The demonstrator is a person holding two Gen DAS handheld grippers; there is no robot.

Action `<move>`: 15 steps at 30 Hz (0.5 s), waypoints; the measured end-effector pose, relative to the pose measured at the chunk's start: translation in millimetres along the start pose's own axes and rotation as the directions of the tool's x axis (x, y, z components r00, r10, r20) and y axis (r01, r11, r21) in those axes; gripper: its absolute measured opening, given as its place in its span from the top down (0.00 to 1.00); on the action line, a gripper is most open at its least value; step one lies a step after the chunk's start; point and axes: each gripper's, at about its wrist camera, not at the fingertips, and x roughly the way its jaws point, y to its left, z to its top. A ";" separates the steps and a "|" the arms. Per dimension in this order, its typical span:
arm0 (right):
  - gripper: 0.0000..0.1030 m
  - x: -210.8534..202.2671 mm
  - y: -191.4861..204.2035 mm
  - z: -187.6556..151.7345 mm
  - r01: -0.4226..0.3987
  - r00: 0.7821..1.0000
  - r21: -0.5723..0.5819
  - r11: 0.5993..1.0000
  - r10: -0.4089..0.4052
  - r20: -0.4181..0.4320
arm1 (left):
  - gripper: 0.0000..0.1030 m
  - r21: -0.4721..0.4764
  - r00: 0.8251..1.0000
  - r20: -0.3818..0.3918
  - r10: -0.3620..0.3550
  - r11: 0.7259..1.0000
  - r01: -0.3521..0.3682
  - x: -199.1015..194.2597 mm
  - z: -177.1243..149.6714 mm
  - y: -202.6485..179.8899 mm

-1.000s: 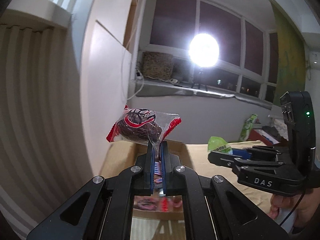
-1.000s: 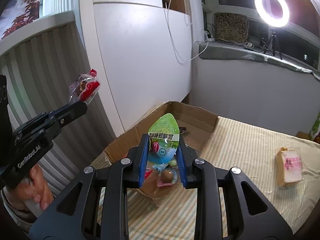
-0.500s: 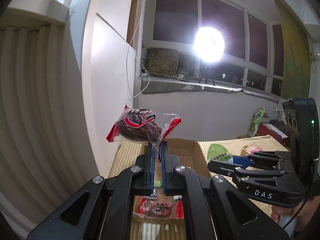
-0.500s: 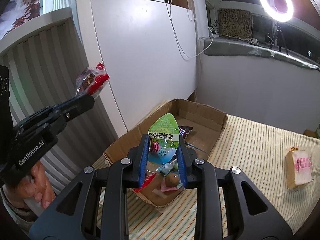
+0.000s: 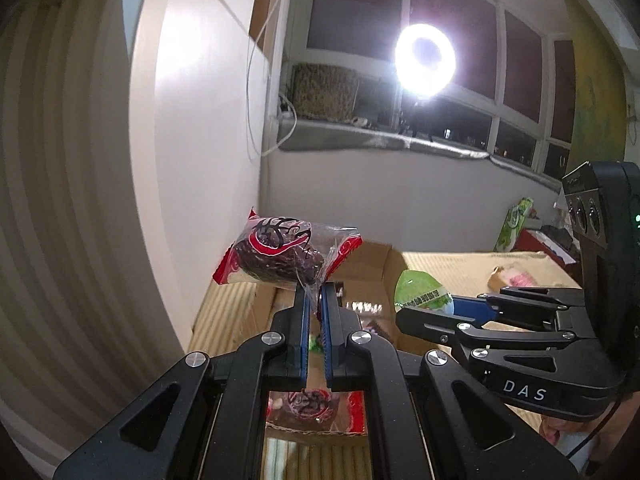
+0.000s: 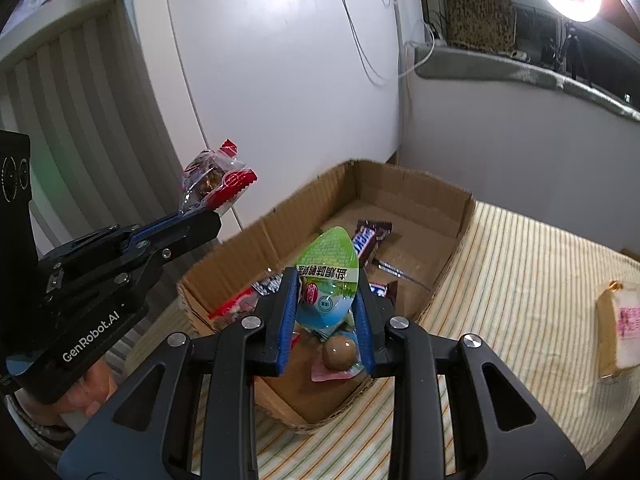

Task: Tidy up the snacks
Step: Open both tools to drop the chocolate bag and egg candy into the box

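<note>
My left gripper [image 5: 314, 300] pinches only the film edge of the red snack packet [image 5: 280, 256] and my right gripper [image 6: 326, 304] squeezes the green jelly cup [image 6: 326, 280], so either may slip out beside the cardboard box [image 6: 460, 216].

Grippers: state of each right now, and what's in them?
Left gripper: closed on the edge of the red-and-clear snack packet.
Right gripper: closed on the green egg-shaped snack pack.

"DAS" marks right tool [image 5: 444, 304]; "GenRobot.AI" left tool [image 6: 212, 216].

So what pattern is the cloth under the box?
Cream cloth with thin stripes, clearest in the right wrist view.
</note>
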 end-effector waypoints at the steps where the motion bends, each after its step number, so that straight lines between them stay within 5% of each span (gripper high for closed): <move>1: 0.73 4.5 -2.3 -1.5 -0.002 1.000 0.004 1.000 0.002 -0.008 | 0.96 -0.004 1.000 -0.009 -0.002 1.000 0.002 3.0 -2.5 0.8; 7: 0.71 20.3 -8.1 -4.8 0.020 0.999 0.001 1.000 -0.020 -0.038 | 0.96 -0.015 0.998 -0.062 -0.019 1.000 0.018 20.4 -15.6 0.8; 8: 0.60 21.1 -7.2 -5.5 0.030 0.999 -0.006 1.000 -0.030 -0.040 | 0.94 -0.015 0.997 -0.073 -0.021 1.000 0.020 22.7 -17.3 0.2; 10: 0.51 17.6 -7.1 -5.3 0.060 0.998 -0.010 0.998 -0.061 -0.022 | 0.79 -0.011 0.996 -0.084 -0.005 1.000 0.004 25.4 -18.9 -0.3; 11: 0.48 13.9 -7.5 -5.0 0.065 0.998 -0.008 0.998 -0.065 -0.012 | 0.57 -0.011 0.997 -0.077 0.014 1.000 -0.015 24.0 -18.6 0.4; 12: 0.44 11.4 -7.6 -4.8 0.065 0.998 -0.006 0.998 -0.065 -0.006 | 0.45 -0.017 0.997 -0.059 0.043 0.999 -0.044 20.4 -17.4 2.7; 15: 0.38 3.2 -4.0 -4.0 0.073 0.997 -0.012 0.997 -0.072 0.013 | 0.34 -0.038 0.998 -0.002 0.055 0.998 -0.056 4.3 -11.2 10.3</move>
